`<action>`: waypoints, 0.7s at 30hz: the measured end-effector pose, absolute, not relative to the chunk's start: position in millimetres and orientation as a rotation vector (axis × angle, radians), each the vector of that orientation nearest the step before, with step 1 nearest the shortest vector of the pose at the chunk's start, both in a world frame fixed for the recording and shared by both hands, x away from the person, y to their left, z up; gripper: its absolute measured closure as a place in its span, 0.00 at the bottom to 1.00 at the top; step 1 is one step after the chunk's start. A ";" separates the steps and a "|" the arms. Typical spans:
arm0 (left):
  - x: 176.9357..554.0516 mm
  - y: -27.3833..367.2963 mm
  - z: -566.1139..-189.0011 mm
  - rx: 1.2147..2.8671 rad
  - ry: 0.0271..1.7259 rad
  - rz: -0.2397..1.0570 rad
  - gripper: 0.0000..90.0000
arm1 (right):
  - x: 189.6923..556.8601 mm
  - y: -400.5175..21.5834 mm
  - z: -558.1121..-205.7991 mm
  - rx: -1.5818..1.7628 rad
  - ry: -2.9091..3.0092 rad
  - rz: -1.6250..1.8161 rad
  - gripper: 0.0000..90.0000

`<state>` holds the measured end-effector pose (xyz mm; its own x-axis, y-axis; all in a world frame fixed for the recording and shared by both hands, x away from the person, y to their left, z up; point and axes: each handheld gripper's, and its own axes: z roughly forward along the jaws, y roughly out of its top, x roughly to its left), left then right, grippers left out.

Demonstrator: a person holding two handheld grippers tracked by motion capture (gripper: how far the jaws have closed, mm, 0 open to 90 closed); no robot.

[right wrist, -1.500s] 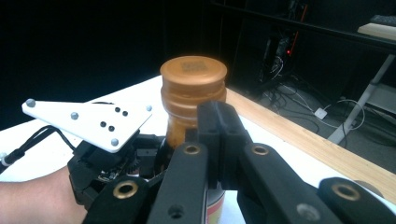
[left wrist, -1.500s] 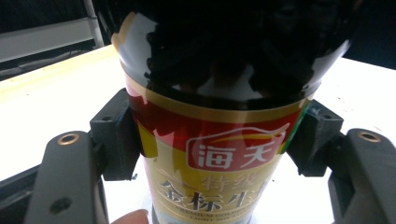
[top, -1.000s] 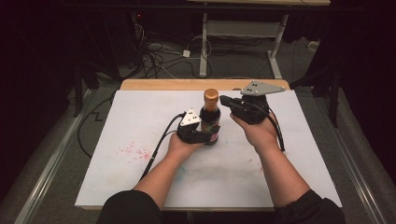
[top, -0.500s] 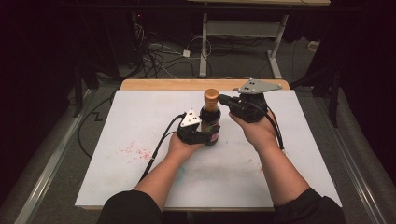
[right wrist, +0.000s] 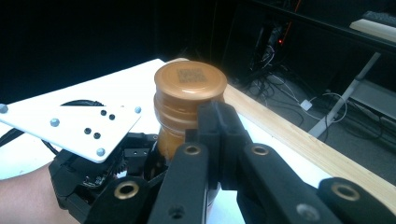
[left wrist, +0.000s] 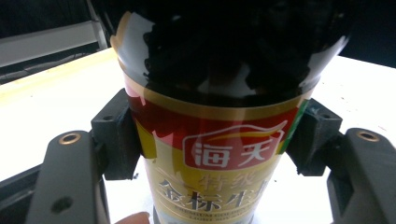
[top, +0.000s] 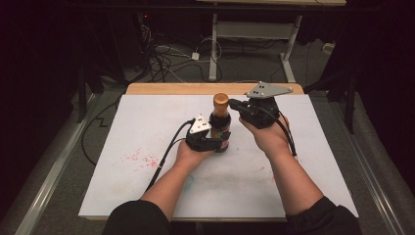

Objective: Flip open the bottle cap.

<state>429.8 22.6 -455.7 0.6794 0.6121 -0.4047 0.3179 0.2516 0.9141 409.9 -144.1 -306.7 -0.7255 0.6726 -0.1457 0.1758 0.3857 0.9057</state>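
A dark sauce bottle (top: pixel 221 129) with a red and gold label (left wrist: pixel 219 154) and a brown cap (top: pixel 220 100) stands upright on the white board (top: pixel 147 127). My left gripper (top: pixel 219 142) is shut on the bottle's lower body, one pad (left wrist: pixel 116 135) pressed against each side of the label. My right gripper (top: pixel 235 105) is level with the cap, on its right side. Its jaws are shut on each other with nothing between them, and their tips (right wrist: pixel 217 122) rest right beside the cap (right wrist: pixel 190 84). The left gripper's white plate (right wrist: pixel 70 127) lies below the cap.
The board lies on a wooden table whose far edge (top: pixel 195 88) shows behind the bottle. Faint red stains (top: pixel 142 157) mark the board at the left. Cables (top: pixel 166 54) and desk legs (top: pixel 213 49) stand on the dark floor beyond.
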 end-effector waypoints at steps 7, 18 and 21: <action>429.3 16.4 -454.0 1.253 0.888 0.201 0.33 | 410.0 -144.2 -304.8 0.731 2.143 1.320 1.00; 429.6 20.5 -455.9 1.324 0.873 0.239 0.32 | 408.8 -145.2 -306.9 0.717 2.154 1.316 1.00; 428.7 15.7 -454.3 1.254 0.887 0.208 0.33 | 407.8 -143.2 -305.5 0.703 2.159 1.294 1.00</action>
<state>428.7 15.7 -454.3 0.6617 0.5872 -0.4663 0.3194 0.3419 0.8838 407.8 -143.2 -305.5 -0.7287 0.6639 -0.1679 0.1647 0.4079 0.8980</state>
